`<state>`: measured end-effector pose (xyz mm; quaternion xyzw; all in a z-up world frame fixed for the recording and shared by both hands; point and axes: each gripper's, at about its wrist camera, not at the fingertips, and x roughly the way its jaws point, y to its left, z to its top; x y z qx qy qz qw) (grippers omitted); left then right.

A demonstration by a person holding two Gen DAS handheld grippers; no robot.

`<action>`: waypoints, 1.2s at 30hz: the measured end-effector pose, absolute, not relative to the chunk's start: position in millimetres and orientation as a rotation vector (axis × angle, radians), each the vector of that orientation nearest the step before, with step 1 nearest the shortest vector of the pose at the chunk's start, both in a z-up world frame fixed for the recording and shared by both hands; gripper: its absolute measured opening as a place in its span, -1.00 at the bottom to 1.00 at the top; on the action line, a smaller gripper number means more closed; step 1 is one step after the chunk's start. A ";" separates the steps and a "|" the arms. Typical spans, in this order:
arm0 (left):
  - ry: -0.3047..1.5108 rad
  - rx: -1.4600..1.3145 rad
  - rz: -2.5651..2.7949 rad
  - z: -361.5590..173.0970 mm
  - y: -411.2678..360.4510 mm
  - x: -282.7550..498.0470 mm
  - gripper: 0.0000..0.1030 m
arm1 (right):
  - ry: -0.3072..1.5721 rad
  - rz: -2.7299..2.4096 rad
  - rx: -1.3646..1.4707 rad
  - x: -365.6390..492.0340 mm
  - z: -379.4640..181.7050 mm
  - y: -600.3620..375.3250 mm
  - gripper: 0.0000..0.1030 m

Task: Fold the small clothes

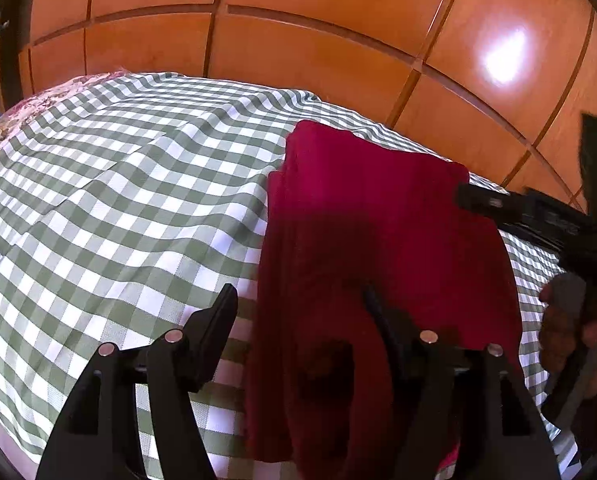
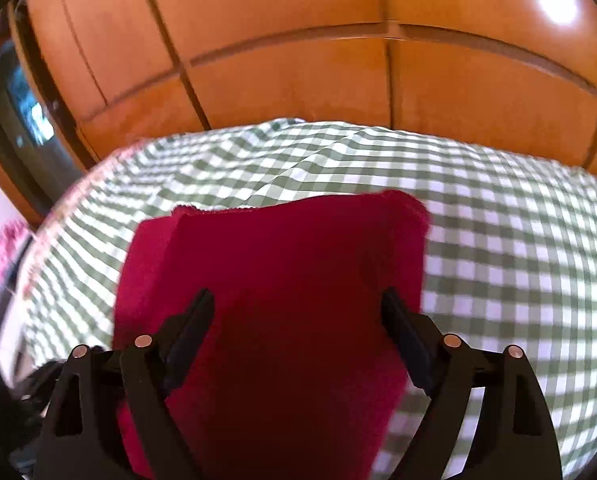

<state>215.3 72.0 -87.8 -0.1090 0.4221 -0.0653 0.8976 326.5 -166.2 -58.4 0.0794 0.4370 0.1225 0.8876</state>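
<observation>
Red folded cloth (image 2: pixel 282 280) on checked sheet (image 1: pixel 110 184); left side bare.

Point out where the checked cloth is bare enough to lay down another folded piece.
Bare checked cloth spreads left of the red garment, out to the floral edge. A narrower strip lies between the garment's right side and the wooden panels. Crowded: near edge, where both open tongs hover.

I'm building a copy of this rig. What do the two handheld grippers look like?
Both the left gripper and right gripper are matte black plastic, with flat tapered fingers on triangular cut-out arms joined by round silver pins. Seen from the left wrist, the right one shows a green light.
</observation>
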 end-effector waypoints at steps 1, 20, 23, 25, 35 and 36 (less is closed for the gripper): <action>0.872 -0.220 -0.135 -87.4 71.3 213.9 0.28 | 0.908 0.258 0.191 322.0 -57.3 -173.3 0.68; 0.869 -0.265 -0.231 -97.4 82.4 216.6 0.28 | 1.042 0.515 0.567 296.9 -109.1 -204.3 0.61; 0.903 -0.377 -0.283 -109.3 95.8 223.5 0.26 | 1.052 0.518 0.569 300.3 -113.3 -202.0 0.39; 0.904 -0.436 -0.346 -112.5 101.0 223.4 -0.01 | 1.051 0.507 0.536 296.9 -110.0 -197.2 0.10; 0.858 -0.407 -0.505 -77.6 80.2 207.4 -0.40 | 0.904 0.521 0.401 257.7 -45.4 -188.3 -0.25; 0.853 -0.384 -0.533 -71.4 66.8 207.4 -0.40 | 0.885 0.516 0.403 252.2 -39.8 -193.8 -0.26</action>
